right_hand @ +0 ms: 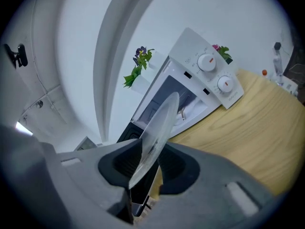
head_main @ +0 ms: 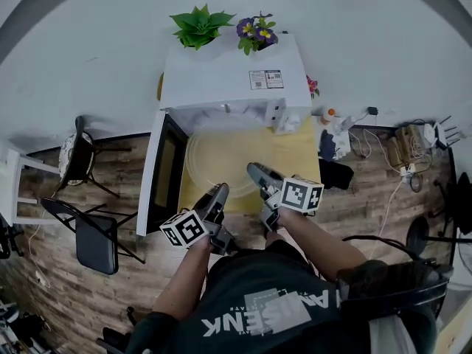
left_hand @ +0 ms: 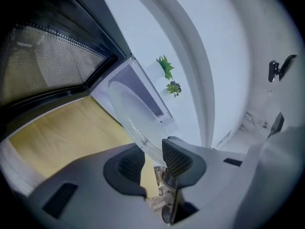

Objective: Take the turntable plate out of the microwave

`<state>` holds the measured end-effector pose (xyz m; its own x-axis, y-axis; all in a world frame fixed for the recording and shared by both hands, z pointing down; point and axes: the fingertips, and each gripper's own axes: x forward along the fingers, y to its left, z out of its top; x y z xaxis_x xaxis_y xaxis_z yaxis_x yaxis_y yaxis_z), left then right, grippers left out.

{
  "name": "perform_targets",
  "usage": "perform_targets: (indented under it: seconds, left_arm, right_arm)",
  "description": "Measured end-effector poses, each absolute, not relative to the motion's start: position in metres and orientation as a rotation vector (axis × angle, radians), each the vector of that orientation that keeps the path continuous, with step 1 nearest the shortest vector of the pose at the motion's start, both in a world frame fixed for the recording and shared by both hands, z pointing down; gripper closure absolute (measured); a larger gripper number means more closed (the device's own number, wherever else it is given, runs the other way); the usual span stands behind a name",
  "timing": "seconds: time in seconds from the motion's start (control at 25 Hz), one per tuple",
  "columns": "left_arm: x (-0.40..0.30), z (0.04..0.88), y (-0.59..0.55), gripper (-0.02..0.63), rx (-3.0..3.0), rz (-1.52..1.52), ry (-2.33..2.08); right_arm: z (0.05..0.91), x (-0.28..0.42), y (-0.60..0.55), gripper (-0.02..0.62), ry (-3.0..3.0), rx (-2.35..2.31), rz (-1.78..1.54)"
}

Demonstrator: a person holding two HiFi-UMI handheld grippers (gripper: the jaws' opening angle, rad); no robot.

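Head view: left tongs (head_main: 219, 192) and right tongs (head_main: 254, 171) each pinch the plate's (head_main: 221, 152) near rim, sharing its weight so it hangs level before the open microwave (head_main: 228, 80).

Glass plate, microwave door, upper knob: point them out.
glass plate (right_hand: 159, 123), right gripper view, middle of the tilted disc.
microwave door (head_main: 164, 169), head view, dark window pane.
upper knob (right_hand: 206, 62), right gripper view, knob face.
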<state>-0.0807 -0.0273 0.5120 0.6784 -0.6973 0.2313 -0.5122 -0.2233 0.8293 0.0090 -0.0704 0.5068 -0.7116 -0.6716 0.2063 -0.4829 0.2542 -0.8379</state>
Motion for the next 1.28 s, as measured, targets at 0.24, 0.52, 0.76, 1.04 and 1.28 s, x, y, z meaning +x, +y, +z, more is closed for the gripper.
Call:
perform_targets:
  seconds: [0.24, 0.52, 0.76, 1.04, 1.28]
  left_arm:
    - [-0.083, 0.481, -0.016, 0.492, 1.964, -0.206, -0.833]
    - [-0.085, 0.443, -0.006, 0.489, 2.006, -0.193, -0.768]
    - [-0.075, 0.409, -0.005, 0.489, 1.991, -0.205, -0.809]
    - [-0.06, 0.393, -0.007, 0.489, 1.992, -0.21, -0.865]
    - [-0.055, 0.387, -0.005, 0.488, 1.993, -0.209, -0.89]
  right_arm:
    - [0.471, 0.01, -0.051, 0.488, 2.285, -1.186, -1.322]
    - [0.428, 0.008, -0.039, 0.488, 2.292, -1.188, -1.242]
    - [0.393, 0.016, -0.041, 0.486, 2.311, -1.118, -1.231]
    - [0.38, 0.03, -0.045, 0.482, 2.337, -1.072, -1.244]
    - [0.374, 0.034, -0.044, 0.482, 2.349, -1.044, -1.242]
